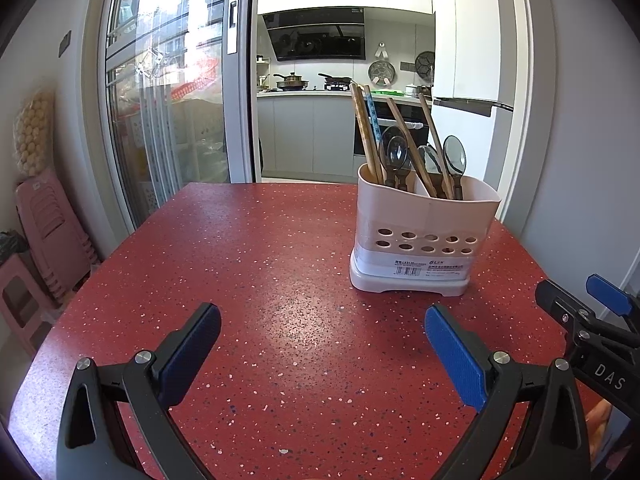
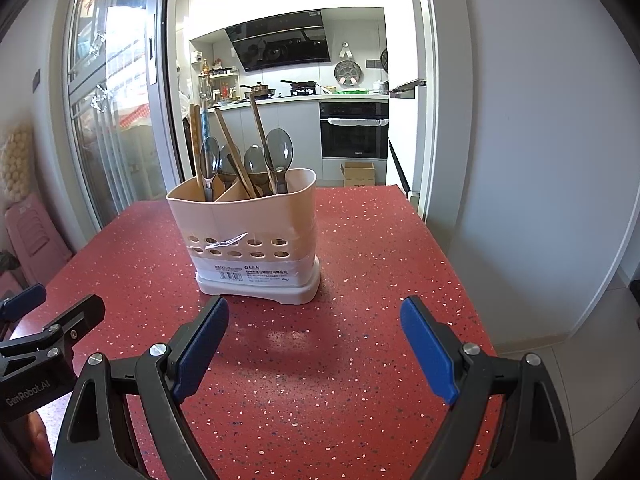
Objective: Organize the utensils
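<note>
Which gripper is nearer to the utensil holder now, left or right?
Right. The right gripper sits just before the utensil holder, nearly centred; the left gripper is back, the holder off to its right.

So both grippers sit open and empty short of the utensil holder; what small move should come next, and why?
Probably ease the right gripper forward and up toward the spoons in the utensil holder. Its jaws are open and empty, the holder stands almost straight ahead of it, and the red table shows no loose utensils. The left gripper, also open, faces bare table with the holder off to its right.
</note>
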`<state>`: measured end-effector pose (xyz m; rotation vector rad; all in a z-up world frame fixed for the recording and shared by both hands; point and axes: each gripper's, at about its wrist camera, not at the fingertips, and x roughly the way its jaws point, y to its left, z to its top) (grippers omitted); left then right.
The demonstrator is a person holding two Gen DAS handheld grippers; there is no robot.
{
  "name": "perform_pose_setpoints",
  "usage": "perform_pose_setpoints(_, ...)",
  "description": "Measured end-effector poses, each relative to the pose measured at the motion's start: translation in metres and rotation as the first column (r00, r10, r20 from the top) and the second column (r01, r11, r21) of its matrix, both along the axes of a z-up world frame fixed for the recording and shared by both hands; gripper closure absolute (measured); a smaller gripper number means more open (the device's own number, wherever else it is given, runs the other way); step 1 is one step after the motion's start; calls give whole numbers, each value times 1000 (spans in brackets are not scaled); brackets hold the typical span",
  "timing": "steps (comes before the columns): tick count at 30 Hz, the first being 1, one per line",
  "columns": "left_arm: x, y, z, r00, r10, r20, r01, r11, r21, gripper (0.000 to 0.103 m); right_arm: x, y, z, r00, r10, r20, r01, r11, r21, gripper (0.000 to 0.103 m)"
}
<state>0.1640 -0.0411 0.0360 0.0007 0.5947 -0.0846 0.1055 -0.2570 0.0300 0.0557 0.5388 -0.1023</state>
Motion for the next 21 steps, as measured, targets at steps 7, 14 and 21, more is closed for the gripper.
perform_pose_setpoints(7,0,1,0,1000,3,-3,-3,1000,-2,0,-1,1,3,1000,0,3,0,1000,-4,13)
perform_pose_setpoints(14,0,1,0,1000,3,-4,-3,1000,-2,0,-1,1,4,1000,2,4,-2,1000,-5,13)
perform_pose_setpoints(21,0,1,-1,1000,0,-5,0,1000,-1,0,-1,1,5,1000,3,6,-3,1000,-4,13)
